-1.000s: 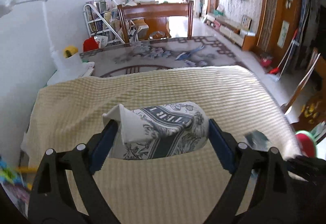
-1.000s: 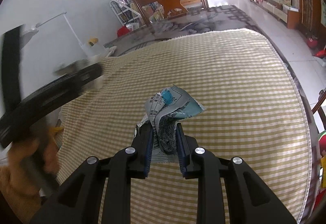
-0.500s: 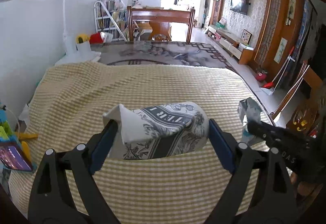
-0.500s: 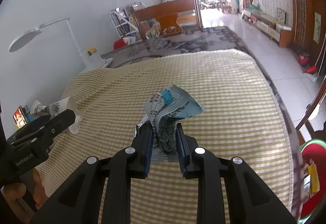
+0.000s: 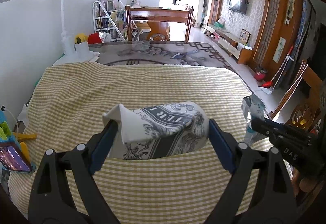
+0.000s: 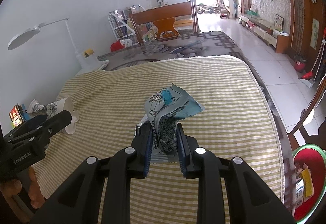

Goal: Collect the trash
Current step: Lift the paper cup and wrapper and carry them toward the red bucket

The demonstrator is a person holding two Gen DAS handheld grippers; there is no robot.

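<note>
My left gripper (image 5: 161,138) is shut on a crushed paper cup (image 5: 163,128), white with a grey-blue print, held on its side above the yellow checked tablecloth (image 5: 142,85). The cup also shows in the right wrist view (image 6: 53,109). My right gripper (image 6: 164,138) is shut on a crumpled blue and white wrapper (image 6: 169,107) that sticks up from the jaws. The wrapper also shows at the right in the left wrist view (image 5: 251,109), with the right gripper (image 5: 256,122) on it. A red bin with a green rim (image 6: 307,179) holding trash stands at the lower right, beside the table.
A white desk lamp (image 5: 65,20) and a white holder (image 5: 81,46) stand at the table's far left. A wooden chair (image 5: 159,22) is at the far end. A phone (image 5: 14,158) and coloured toys lie at the left edge. A chair back (image 6: 305,122) is near the bin.
Both grippers have risen and tilted up while keeping their holds. The right gripper with the wrapper has come into the left wrist view; the left gripper now sits steady at the right view's left.
</note>
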